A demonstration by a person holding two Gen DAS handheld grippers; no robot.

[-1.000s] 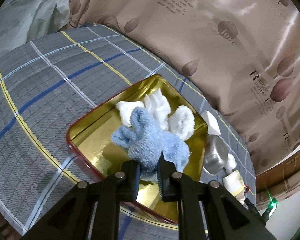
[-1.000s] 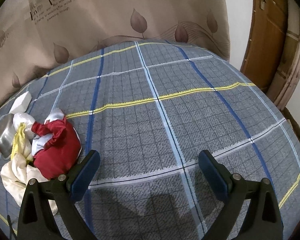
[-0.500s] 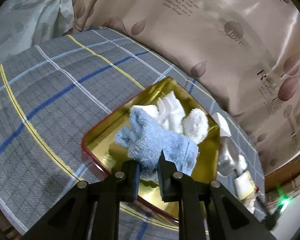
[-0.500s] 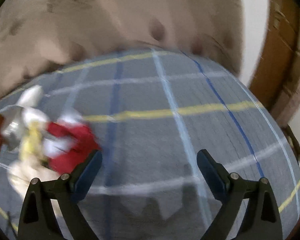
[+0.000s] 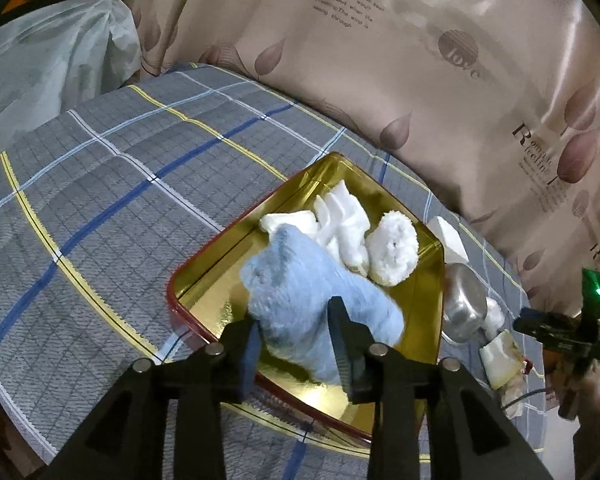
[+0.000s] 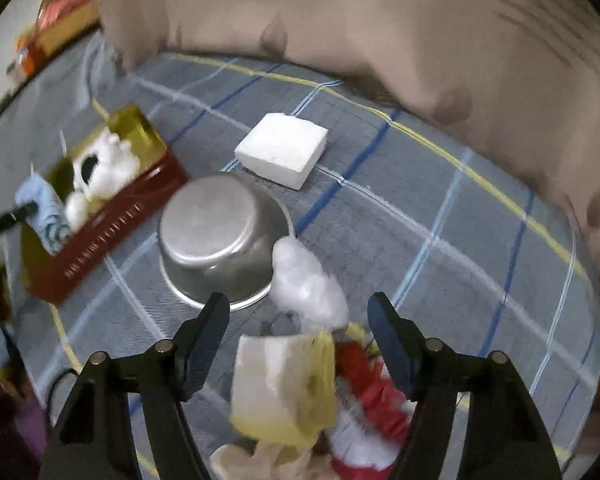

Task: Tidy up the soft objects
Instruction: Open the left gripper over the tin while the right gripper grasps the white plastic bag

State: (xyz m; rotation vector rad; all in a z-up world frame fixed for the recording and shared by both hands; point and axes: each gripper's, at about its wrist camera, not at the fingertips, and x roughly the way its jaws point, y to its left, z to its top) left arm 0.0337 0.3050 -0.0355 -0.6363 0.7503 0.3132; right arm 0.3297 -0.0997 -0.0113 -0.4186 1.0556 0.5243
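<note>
A gold tin with a red rim [image 5: 204, 264] lies on the plaid bed. In it are a fluffy blue cloth [image 5: 300, 292], a white fluffy roll [image 5: 392, 248] and white crumpled pieces [image 5: 344, 220]. My left gripper [image 5: 294, 320] hangs over the tin's near side. Its jaws are opening, with the blue cloth loose between them. My right gripper [image 6: 298, 316] hovers over a small pile: a white and yellow sponge [image 6: 280, 384], white fluff [image 6: 308, 280] and a red cloth [image 6: 368, 384]. Its jaws are closing and the pads touch nothing.
An upturned steel bowl [image 6: 220, 232] sits between the tin's red wall [image 6: 112, 224] and the pile. A white foam block [image 6: 284, 152] lies behind it. Beige satin pillows [image 5: 420, 80] line the far side and a plastic bag [image 5: 40, 60] is at the left.
The left jaws have spread apart off the blue cloth. The right gripper has swung left and rolled, from bare sheet to above the pile, bowl and tin. Its jaws have narrowed.
</note>
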